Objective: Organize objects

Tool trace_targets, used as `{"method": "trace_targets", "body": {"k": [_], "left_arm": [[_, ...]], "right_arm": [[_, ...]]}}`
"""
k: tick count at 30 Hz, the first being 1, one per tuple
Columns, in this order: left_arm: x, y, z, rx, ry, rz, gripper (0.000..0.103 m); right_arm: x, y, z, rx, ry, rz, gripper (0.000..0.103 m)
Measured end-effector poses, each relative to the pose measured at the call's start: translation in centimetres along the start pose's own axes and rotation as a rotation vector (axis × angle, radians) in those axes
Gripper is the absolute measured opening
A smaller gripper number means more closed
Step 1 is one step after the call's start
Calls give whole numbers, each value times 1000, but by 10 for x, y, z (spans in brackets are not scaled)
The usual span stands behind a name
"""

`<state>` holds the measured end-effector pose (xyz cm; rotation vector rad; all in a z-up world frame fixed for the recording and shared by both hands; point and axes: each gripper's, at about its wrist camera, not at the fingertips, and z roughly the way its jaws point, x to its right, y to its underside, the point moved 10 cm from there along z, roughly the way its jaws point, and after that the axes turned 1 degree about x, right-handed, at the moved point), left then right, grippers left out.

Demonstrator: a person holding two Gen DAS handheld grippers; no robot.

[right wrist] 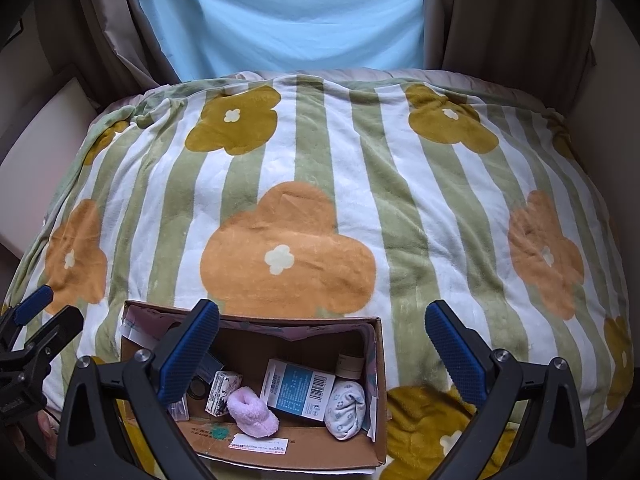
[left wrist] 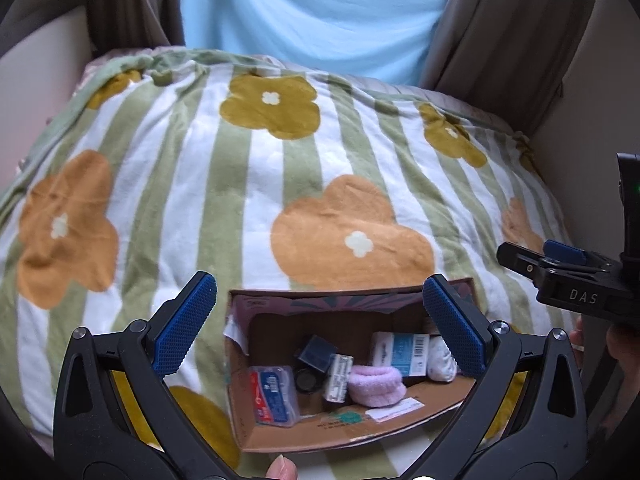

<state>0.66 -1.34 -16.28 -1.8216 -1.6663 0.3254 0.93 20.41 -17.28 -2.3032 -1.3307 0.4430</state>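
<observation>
An open cardboard box sits on the bed's near edge. Inside lie a pink fuzzy sock, a blue-and-white carton, a patterned white sock, a small printed box, a clear case with a red label and a dark square case. My left gripper is open and empty above the box. My right gripper is open and empty above the box's right side; it also shows in the left wrist view.
A striped green-and-white blanket with orange and mustard flowers covers the bed. A light blue sheet and brown curtains hang behind it. Beige walls stand on both sides.
</observation>
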Motion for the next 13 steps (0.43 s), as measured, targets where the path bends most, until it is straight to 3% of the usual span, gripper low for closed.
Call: {"method": "trace_targets", "body": {"k": [2,6,13], "left_arm": [[2,2,3,-10,-17,8,103],[0,-1,-1,33,-129,55,103],[-2,-6,0,41,-113,48,103]], "right_arm": [[0,-1,0,0,3,-2,102],[2,1,0,-1,5,-3,102],[6,3,0,3,5,-2,102]]}}
